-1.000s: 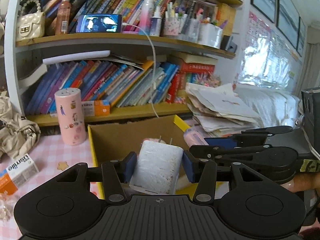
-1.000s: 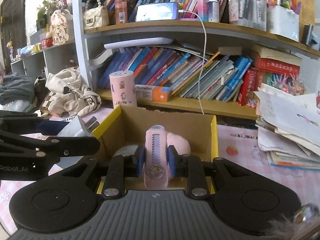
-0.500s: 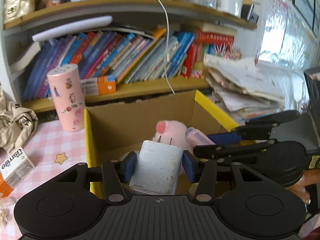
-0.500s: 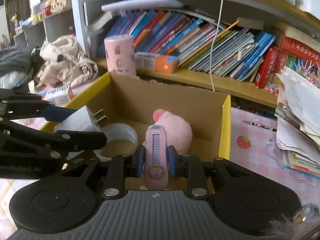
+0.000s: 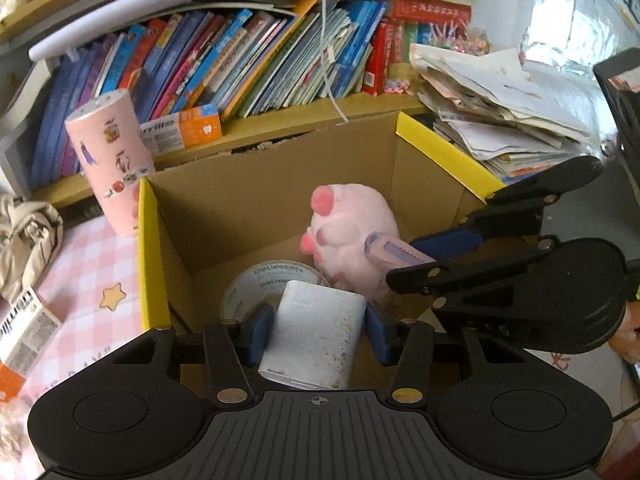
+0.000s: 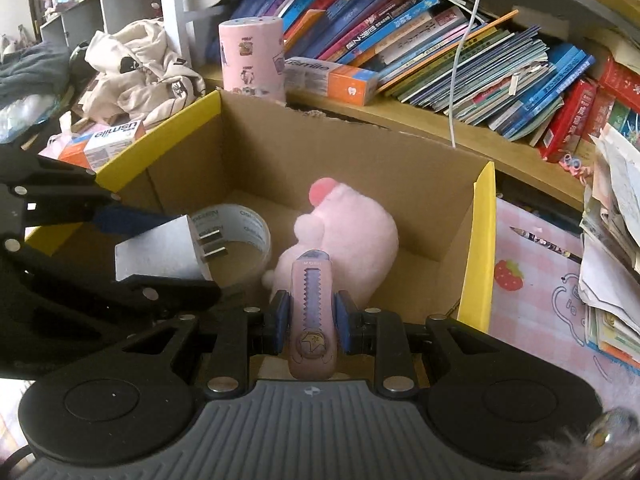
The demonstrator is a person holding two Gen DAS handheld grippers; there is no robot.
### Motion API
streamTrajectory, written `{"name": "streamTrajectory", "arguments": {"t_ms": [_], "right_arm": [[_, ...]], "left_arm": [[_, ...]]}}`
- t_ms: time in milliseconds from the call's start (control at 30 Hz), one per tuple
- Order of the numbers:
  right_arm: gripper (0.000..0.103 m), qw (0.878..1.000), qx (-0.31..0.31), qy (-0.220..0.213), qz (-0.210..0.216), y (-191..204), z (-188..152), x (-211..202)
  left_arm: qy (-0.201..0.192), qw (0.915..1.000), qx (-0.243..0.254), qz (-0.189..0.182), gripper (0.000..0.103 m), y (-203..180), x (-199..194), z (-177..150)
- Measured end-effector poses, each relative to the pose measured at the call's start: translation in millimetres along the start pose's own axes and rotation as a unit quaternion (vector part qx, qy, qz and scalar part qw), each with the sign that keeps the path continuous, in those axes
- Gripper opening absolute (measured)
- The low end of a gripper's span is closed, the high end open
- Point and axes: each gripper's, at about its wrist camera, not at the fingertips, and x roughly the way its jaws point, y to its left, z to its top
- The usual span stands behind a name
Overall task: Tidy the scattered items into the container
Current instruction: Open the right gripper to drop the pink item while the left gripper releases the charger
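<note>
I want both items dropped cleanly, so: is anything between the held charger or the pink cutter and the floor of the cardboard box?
Yes. The tape roll lies under the white charger, and the pink plush sits right beyond the pink cutter. The cardboard box is open on top, with bare floor on the right.

Matt brown corrugated cardboard box (image 5: pixel 248 204); fluffy pink plush toy (image 6: pixel 352 232); scuffed white plastic charger (image 5: pixel 316 340); glossy clear tape roll (image 6: pixel 236 220); pink, probably plastic, utility knife (image 6: pixel 312 312); checked cloth over the tabletop (image 5: pixel 80 264).
</note>
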Motion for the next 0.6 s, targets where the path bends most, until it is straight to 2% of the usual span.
{"name": "streamTrajectory", "arguments": {"t_ms": [400,533,600], "right_arm": [[0.024,1.0,0.003,0.002,-0.001,0,1,-2],[0.028,1.0,0.006,0.0,-0.002,0,2,-2],[0.033,1.0,0.008,-0.004,-0.004,1,2,-4]], "left_arm": [[-0.014,0.9998,0.007,0.013,0.049,-3,-4,-1],[-0.021,0.9992,0.012,0.032,0.056,-3,-7,-2],[-0.027,0.9988,0.011,0.039,0.058,-2,-11,-3]]}}
